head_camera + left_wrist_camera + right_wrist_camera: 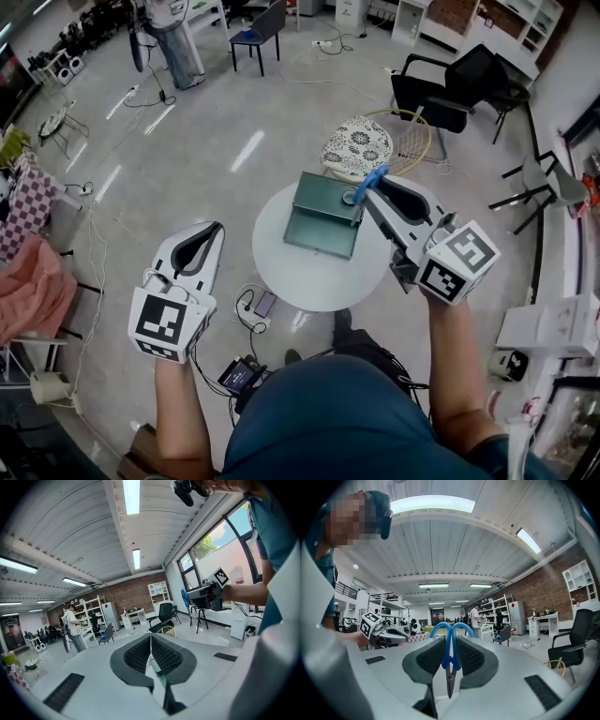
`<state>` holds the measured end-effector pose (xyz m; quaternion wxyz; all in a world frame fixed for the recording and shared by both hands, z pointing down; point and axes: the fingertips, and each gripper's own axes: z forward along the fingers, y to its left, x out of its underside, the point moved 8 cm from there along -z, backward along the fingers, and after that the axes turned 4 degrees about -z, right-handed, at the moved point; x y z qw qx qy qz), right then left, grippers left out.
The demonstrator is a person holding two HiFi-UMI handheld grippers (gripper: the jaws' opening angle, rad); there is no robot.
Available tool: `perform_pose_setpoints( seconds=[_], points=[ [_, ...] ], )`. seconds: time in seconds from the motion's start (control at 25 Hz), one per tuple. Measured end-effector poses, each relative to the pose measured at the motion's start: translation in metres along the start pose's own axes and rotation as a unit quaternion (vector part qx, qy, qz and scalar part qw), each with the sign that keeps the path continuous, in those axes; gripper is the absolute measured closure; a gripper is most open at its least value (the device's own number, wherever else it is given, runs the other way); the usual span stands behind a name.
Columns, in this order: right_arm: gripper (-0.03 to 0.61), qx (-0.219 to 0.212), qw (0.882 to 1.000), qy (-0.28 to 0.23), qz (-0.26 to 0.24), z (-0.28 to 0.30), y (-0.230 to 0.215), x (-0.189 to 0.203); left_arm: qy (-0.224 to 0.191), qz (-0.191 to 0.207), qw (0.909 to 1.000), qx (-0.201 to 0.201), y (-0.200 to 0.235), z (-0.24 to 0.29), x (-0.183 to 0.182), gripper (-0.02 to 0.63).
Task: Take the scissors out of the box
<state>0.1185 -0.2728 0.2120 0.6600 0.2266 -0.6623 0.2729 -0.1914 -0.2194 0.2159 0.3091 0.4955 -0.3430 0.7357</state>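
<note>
You are holding both grippers out ahead of you, your left forearm (178, 412) and right forearm (457, 361) bare and stretching forward. Your left gripper (214, 228) is sitting nearer your body, off to your left and pointing ahead, its jaws pressing together with nothing between them. Your right gripper (368, 185) is reaching further out and angling inward, its jaws clamping the scissors (450, 654) just below the blue handle loops. Your grip on each gripper is probably a full fist, though the gripper bodies are hiding it.
</note>
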Motion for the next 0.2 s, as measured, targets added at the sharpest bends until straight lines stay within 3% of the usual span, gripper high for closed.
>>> perform_pose_setpoints(
  seconds=[0.2],
  points=[
    [0.479, 0.004, 1.0, 0.002, 0.001, 0.003, 0.0043, -0.003, 0.001, 0.002, 1.0, 0.0, 0.0063, -0.0055, -0.0033, 0.591]
  ],
)
